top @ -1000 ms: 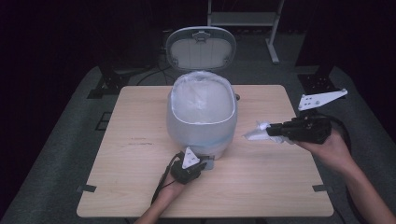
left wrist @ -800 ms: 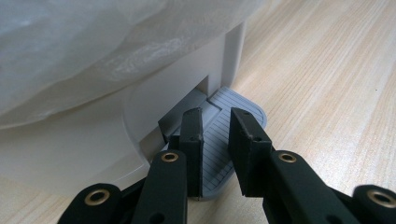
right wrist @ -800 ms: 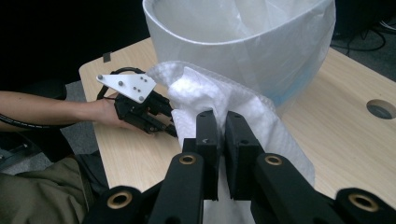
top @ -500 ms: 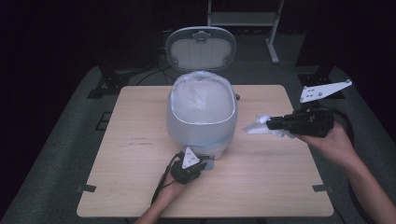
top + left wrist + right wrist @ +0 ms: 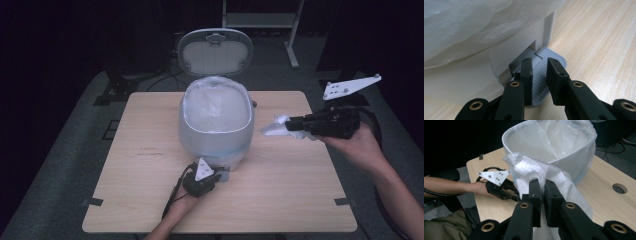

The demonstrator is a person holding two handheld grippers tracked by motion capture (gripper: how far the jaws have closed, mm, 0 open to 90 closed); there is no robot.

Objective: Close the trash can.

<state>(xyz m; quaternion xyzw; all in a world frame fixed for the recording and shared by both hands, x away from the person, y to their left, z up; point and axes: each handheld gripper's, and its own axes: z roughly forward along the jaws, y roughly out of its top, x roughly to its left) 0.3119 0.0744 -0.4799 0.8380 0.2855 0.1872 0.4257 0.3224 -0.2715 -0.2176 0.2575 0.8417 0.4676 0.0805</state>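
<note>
Bin: I see a white pedal bin [image 5: 216,131] standing mid-table, its lid [image 5: 216,51] up at the far side and a clear liner [image 5: 215,105] inside.
Pedal: the grey pedal [image 5: 541,75] sticks out of the bin's near base, flat on the table [image 5: 130,150].
Left gripper: my left gripper [image 5: 539,72] sits low at the near side, jaws nearly together with a narrow gap, tips resting on the pedal.
Right gripper: my right gripper [image 5: 540,195] hangs right of the bin, above the table, clamped on a white crumpled wrapper [image 5: 534,173].
Wrapper: just beside the bin's right rim, apart from it.
</note>
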